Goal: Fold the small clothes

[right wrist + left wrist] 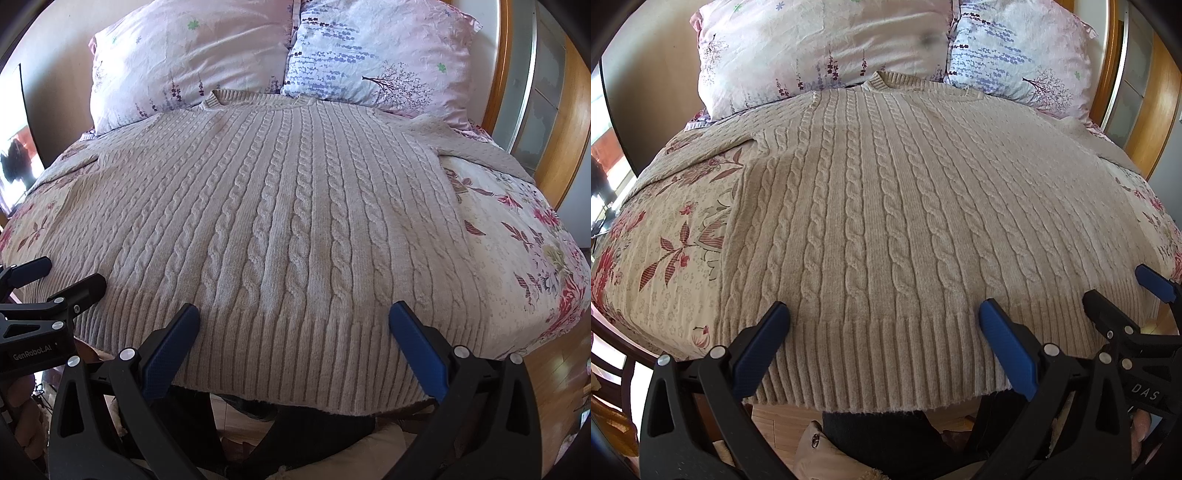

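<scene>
A beige cable-knit sweater (886, 206) lies flat on the bed, neck toward the pillows, sleeves spread to both sides, ribbed hem hanging over the near edge. It also shows in the right wrist view (280, 221). My left gripper (882, 317) is open and empty, its blue pads hovering over the hem. My right gripper (293, 319) is open and empty over the hem further right. The right gripper shows at the right edge of the left wrist view (1123, 291), and the left gripper at the left edge of the right wrist view (66, 275).
The bed has a floral cover (665, 240). Two floral pillows (820, 48) (376, 51) stand at the head. A wooden frame (569, 122) runs along the right. Below the hem are wooden floor (779, 424) and the person's dark legs.
</scene>
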`<control>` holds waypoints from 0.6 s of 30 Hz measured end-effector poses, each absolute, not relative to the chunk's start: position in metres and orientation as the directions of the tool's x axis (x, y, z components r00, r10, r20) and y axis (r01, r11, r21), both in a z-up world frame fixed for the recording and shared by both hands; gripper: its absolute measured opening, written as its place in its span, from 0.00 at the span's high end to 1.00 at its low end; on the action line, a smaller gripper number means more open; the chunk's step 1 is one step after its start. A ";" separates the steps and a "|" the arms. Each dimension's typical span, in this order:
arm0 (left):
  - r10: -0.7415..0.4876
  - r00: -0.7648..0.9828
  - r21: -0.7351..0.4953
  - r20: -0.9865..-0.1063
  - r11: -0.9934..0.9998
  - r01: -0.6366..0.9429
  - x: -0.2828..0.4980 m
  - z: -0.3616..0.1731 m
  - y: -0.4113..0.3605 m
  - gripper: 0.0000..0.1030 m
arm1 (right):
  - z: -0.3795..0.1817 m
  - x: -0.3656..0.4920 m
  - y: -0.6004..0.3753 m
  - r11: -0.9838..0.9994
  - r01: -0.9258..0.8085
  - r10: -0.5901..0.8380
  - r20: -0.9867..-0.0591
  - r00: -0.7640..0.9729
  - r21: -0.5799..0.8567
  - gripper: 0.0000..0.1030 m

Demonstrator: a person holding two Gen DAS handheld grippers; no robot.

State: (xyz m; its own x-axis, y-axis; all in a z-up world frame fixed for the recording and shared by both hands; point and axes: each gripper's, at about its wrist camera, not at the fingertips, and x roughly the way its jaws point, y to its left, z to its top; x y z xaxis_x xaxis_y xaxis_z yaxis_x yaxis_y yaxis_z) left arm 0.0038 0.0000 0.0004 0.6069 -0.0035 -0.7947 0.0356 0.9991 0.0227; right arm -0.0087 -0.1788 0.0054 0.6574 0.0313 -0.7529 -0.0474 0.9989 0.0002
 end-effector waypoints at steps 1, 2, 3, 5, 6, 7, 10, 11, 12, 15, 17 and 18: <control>-0.003 0.608 0.024 -0.794 0.999 0.038 0.003 0.001 0.000 0.02 | 0.005 -0.008 -0.180 0.998 -0.055 0.034 -0.756 0.654 -0.002 0.01; -0.004 0.608 0.025 -0.794 0.999 0.039 0.003 0.001 0.000 0.02 | 0.006 -0.007 -0.180 0.998 -0.066 0.040 -0.758 0.651 -0.004 0.01; -0.005 0.608 0.025 -0.794 0.999 0.042 0.004 0.001 0.000 0.02 | 0.007 -0.006 -0.179 0.997 -0.076 0.046 -0.759 0.649 -0.005 0.01; -0.008 0.603 0.030 -0.798 0.998 0.052 0.003 0.001 0.000 0.02 | 0.007 -0.004 -0.180 0.995 -0.100 0.060 -0.758 0.649 -0.007 0.01; -0.010 0.600 0.033 -0.800 0.998 0.061 0.004 0.001 0.000 0.02 | 0.007 -0.005 -0.180 0.993 -0.114 0.068 -0.755 0.652 -0.009 0.01; -0.015 0.597 0.035 -0.802 0.997 0.071 0.005 0.002 0.001 0.02 | 0.007 -0.005 -0.181 0.990 -0.140 0.085 -0.750 0.656 -0.011 0.01; -0.031 0.587 0.035 -0.809 0.994 0.101 0.011 0.003 0.001 0.02 | 0.006 -0.001 -0.189 0.978 -0.206 0.146 -0.754 0.640 0.014 0.01; -0.035 0.584 0.034 -0.811 0.994 0.107 0.013 0.003 0.001 0.02 | 0.006 0.001 -0.191 0.974 -0.226 0.164 -0.757 0.632 0.022 0.01; -0.039 0.582 0.034 -0.812 0.993 0.113 0.016 0.004 0.001 0.02 | 0.007 0.003 -0.192 0.969 -0.247 0.178 -0.760 0.625 0.024 0.01; -0.032 0.588 0.049 -0.808 0.991 0.121 0.029 0.007 0.000 0.02 | 0.010 0.010 -0.194 0.959 -0.282 0.205 -0.764 0.612 0.032 0.01; -0.013 0.598 0.073 -0.801 0.990 0.120 0.040 0.011 0.000 0.02 | 0.017 0.018 -0.205 0.967 -0.250 0.205 -0.747 0.632 0.054 0.01; -0.012 0.604 0.078 -0.797 0.989 0.122 0.045 0.013 0.000 0.02 | 0.022 0.023 -0.216 0.971 -0.225 0.208 -0.734 0.647 0.077 0.01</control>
